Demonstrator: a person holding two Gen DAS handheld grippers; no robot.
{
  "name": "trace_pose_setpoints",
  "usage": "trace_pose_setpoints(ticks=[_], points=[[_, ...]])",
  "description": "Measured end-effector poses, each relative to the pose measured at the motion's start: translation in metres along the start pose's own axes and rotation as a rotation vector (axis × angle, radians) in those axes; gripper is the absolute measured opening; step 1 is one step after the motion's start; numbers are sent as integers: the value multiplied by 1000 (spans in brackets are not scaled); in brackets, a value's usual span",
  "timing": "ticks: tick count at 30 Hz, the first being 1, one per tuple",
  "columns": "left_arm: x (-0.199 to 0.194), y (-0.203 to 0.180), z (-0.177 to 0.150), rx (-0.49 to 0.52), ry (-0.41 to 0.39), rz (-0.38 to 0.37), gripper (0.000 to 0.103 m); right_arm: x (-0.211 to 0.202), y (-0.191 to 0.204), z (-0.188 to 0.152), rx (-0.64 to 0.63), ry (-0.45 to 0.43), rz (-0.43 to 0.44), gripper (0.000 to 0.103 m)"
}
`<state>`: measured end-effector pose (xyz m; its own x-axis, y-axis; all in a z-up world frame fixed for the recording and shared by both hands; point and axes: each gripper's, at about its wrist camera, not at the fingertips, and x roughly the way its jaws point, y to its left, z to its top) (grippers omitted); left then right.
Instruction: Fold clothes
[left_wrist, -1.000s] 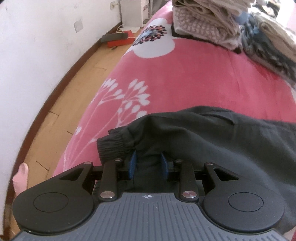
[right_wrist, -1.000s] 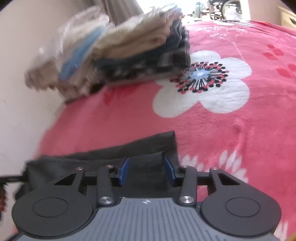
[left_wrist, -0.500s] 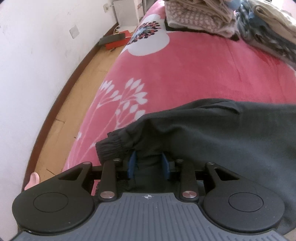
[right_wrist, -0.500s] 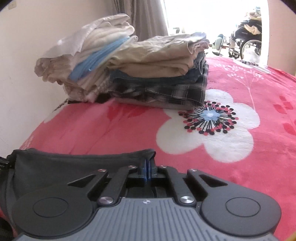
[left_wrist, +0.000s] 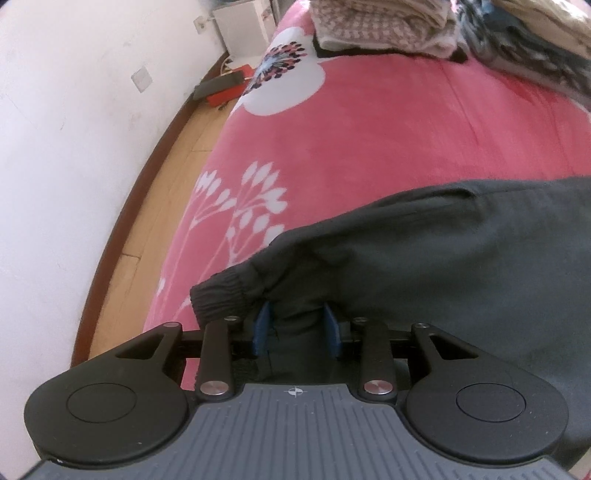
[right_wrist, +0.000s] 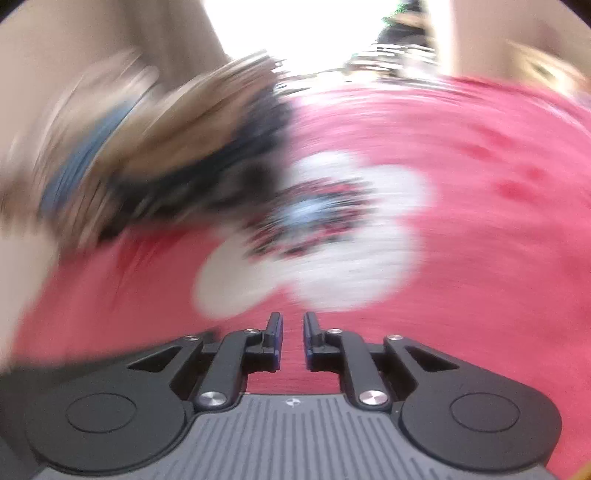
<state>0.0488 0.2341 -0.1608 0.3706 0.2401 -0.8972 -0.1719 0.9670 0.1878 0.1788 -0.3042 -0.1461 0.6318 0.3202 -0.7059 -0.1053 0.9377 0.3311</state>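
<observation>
A dark grey garment (left_wrist: 443, 258) with an elastic cuff (left_wrist: 221, 295) lies on the pink flowered blanket (left_wrist: 369, 129). My left gripper (left_wrist: 295, 314) points down at it, and its blue pads (left_wrist: 261, 325) pinch a bunched fold just beside the cuff. The right wrist view is blurred by motion. There my right gripper (right_wrist: 293, 325) hangs over bare pink blanket (right_wrist: 480, 258), its jaws opening with a narrow gap and nothing between them. A dark strip of the garment (right_wrist: 55, 373) shows at the lower left of that view.
Stacks of folded clothes (left_wrist: 388, 29) sit at the far end of the bed, blurred in the right view (right_wrist: 166, 147). Left of the bed lie a wooden floor (left_wrist: 155, 206), a white wall, a white box (left_wrist: 243, 29) and a red object (left_wrist: 225, 94).
My right gripper closed over the garment's edge, then came off it with the jaws parting, and swung sideways over the blanket. The left gripper kept its hold and rolled slightly.
</observation>
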Motion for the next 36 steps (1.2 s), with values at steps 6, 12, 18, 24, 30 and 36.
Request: trace_pose_setpoints(ticks=[6,12,18,24,30,36], points=[[-8,5,8,-10,24,-22,35,-118,-46,-8,8,-14,-6,27],[-36,5,9,-12,-13,4,44,-174,-21,-53,-46,121,164,45],[-92,-15,7,-3,-128,17,46,-146,13,-117,-72,190,263,47],[-135,-120,-5,235,-145,-312,52,-100,2,-140,-3,200,318,55],[-142,-247,-38,601,-154,-507,52,-92,-8,-145,101,261,380,11],[-139,-303,-56,794,-226,-540,52,-110,-5,-129,217,239,531,4]])
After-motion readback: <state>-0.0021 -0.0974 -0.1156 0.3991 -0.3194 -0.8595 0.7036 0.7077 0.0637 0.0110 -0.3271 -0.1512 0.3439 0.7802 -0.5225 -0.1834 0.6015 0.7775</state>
